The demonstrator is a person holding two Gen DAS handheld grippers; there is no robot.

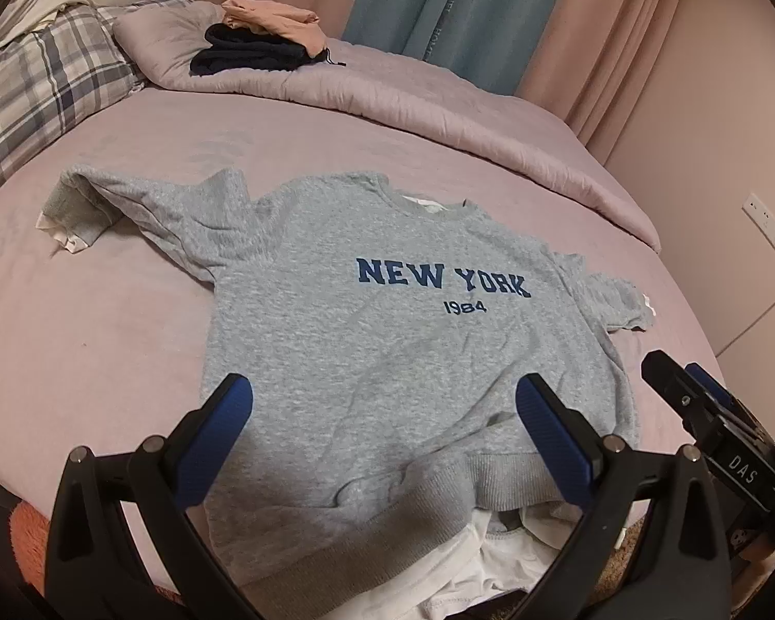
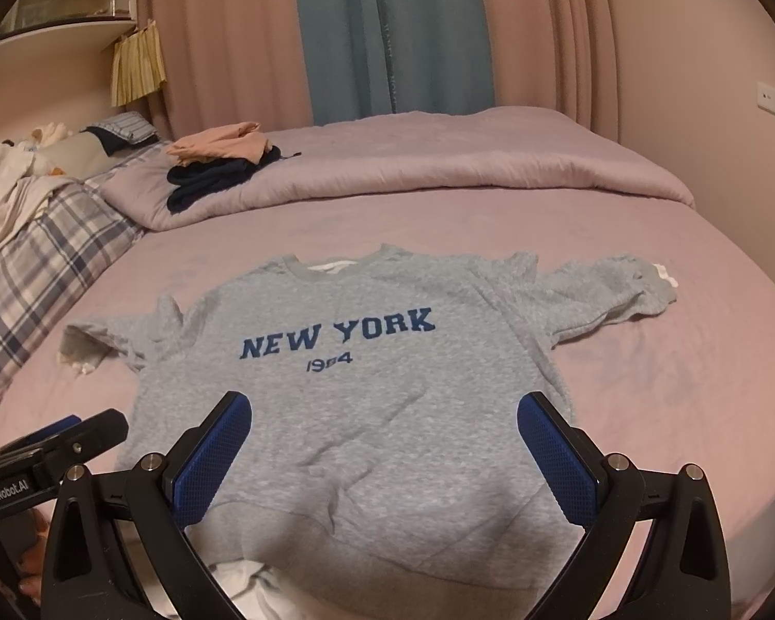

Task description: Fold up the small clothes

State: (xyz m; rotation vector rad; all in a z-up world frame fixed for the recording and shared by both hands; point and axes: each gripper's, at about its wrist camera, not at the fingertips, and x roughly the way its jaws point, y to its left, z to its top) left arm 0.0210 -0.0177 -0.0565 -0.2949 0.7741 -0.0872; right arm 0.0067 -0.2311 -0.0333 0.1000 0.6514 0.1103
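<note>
Here, nearest to me, the left claw (image 1: 382, 431) hangs with its blue-padded fingers (image 1: 217, 439) spread wide apart, holding nothing, just over the ribbed hem of the grey fleece sweatshirt with dark blue "NEW YORK 1984" lettering (image 1: 387, 351). The right claw (image 2: 385, 447) hovers beside it, fingers likewise apart and empty, above the same lower edge. Some crumpled white fabric (image 1: 496, 563) pokes out from under the hem at the near edge of the bed.

The sweatshirt lies face up, spread flat on the mauve bed sheet (image 1: 103, 320), collar pointing away from me. One sleeve stretches out toward the pillows with its cuff bunched and a white lining showing; the other reaches toward the wall side.

Farther back, a rumpled mauve quilt (image 1: 387, 98) runs across the bed, and on it sits a folded dark navy garment (image 1: 248, 54) with a folded peach garment (image 1: 274, 15) touching it behind. A blue-and-white plaid pillow (image 1: 36, 88) lies at the side. Beyond everything hang pink and blue curtains (image 2: 382, 31).
</note>
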